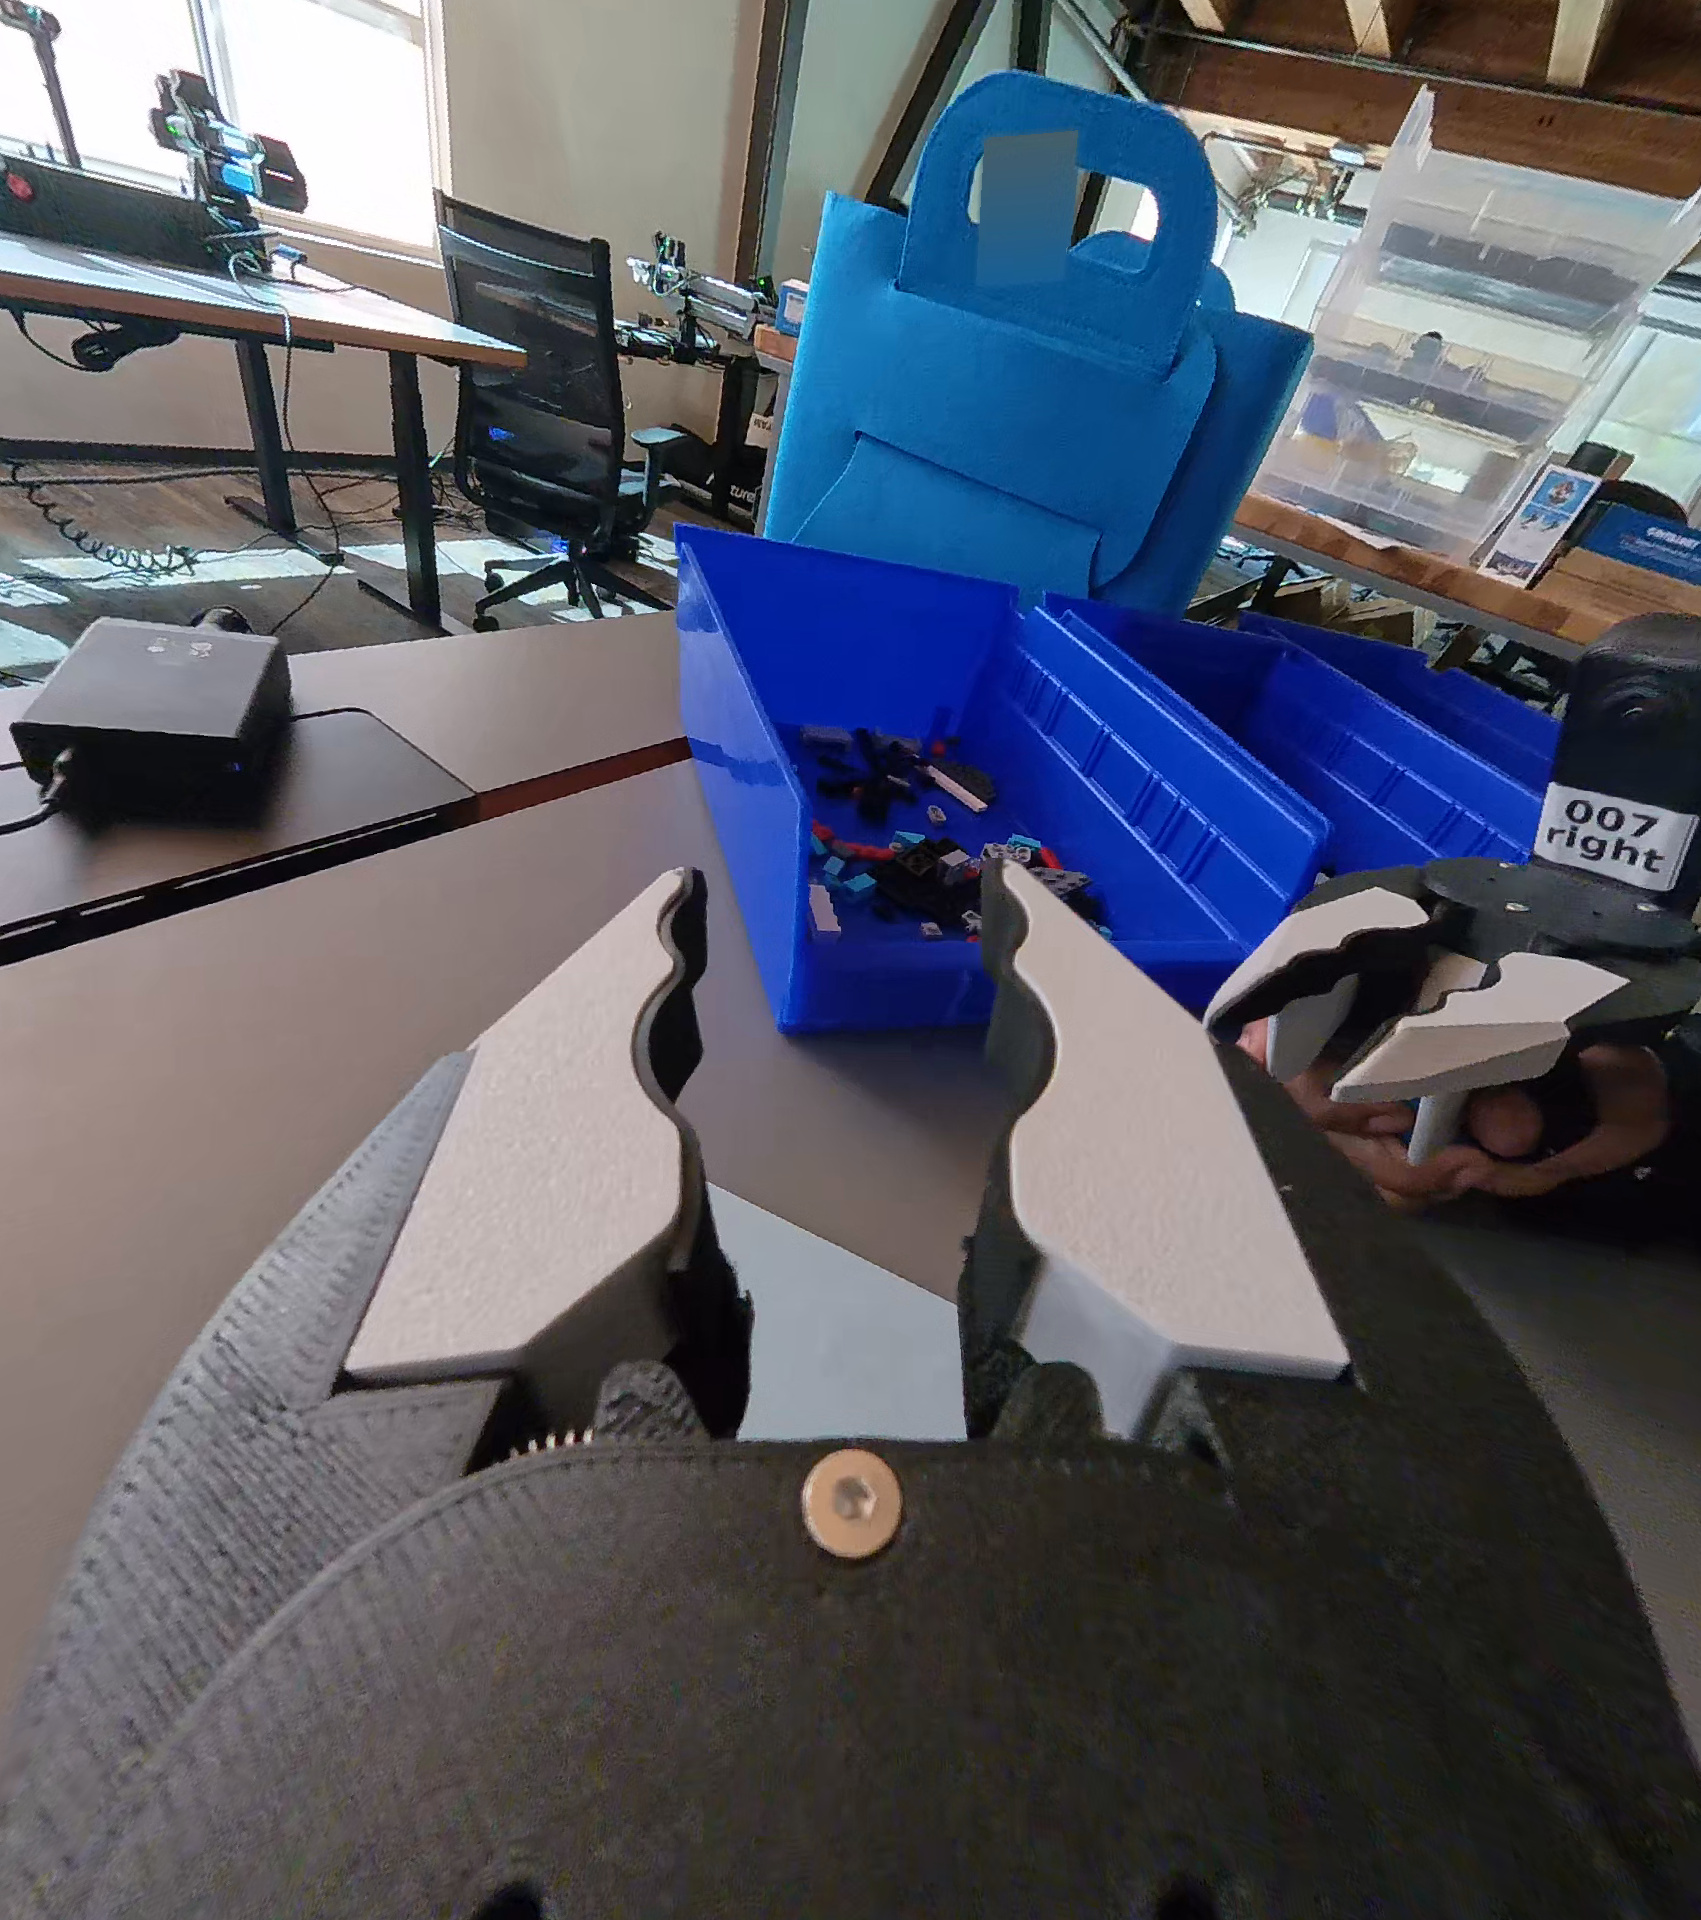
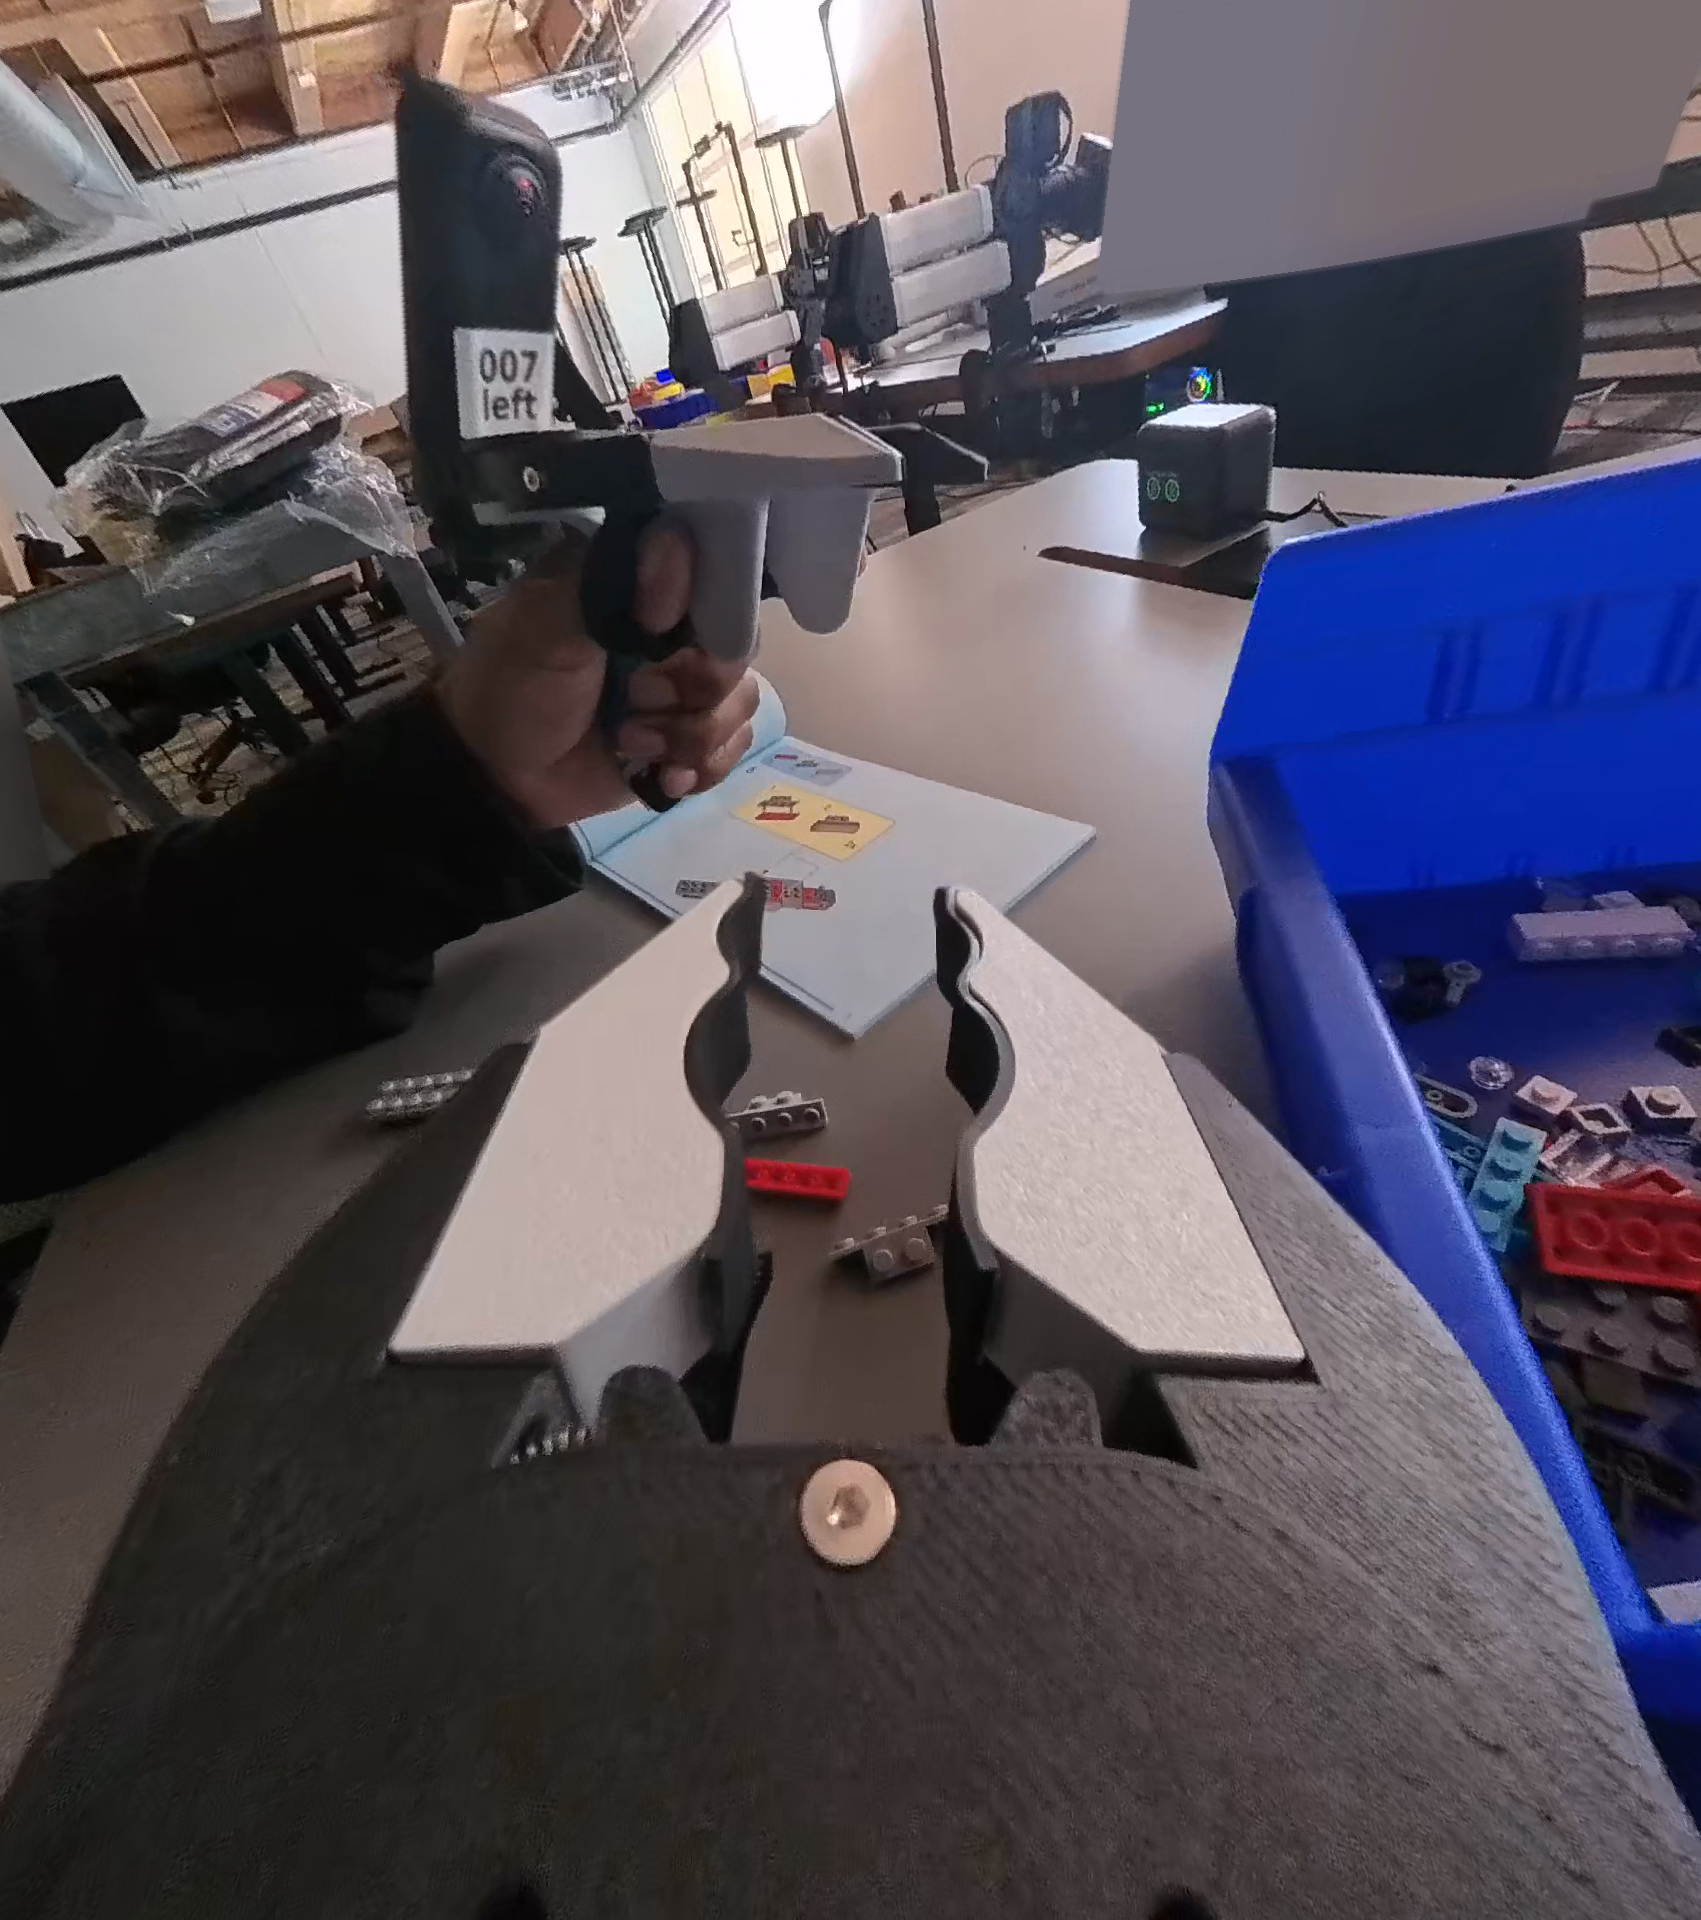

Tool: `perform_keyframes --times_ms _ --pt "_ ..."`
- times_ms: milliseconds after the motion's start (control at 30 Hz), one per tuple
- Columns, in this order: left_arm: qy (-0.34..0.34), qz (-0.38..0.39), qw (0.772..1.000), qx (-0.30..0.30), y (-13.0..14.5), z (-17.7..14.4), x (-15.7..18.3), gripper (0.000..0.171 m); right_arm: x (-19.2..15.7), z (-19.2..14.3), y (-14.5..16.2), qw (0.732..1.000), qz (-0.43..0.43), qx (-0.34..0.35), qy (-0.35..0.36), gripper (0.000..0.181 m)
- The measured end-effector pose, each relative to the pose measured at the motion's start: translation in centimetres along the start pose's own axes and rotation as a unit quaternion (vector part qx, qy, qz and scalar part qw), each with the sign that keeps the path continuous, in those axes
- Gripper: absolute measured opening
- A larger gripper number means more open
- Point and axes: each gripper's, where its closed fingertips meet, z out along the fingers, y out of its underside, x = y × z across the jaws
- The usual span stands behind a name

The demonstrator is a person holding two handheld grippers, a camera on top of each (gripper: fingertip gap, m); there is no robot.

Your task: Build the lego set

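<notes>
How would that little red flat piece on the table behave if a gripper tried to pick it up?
The red plate looks thin and lies flat on the dark table, so it would probably slide rather than roll or tip. It seems stiff and light. Its low profile likely gives the wide right gripper little edge to pinch.

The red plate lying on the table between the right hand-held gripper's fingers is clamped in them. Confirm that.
Not clamped. In the right wrist view the right hand-held gripper is open, and the red plate lies loose on the table between its fingers, touching neither.
</notes>
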Motion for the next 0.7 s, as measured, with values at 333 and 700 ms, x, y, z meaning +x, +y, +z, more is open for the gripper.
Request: perform_keyframes --times_ms 333,700 --pt "0.000 -0.006 1.000 0.003 -0.2 -0.4 -0.3 0.052 0.1 0.2 0.3 0.999 0.026 -0.011 -0.017 0.035" --pt "0.027 -0.022 0.999 -0.038 1.5 0.7 0.5 0.052 0.5 0.3 1.5 0.997 0.050 -0.053 -0.011 0.035"
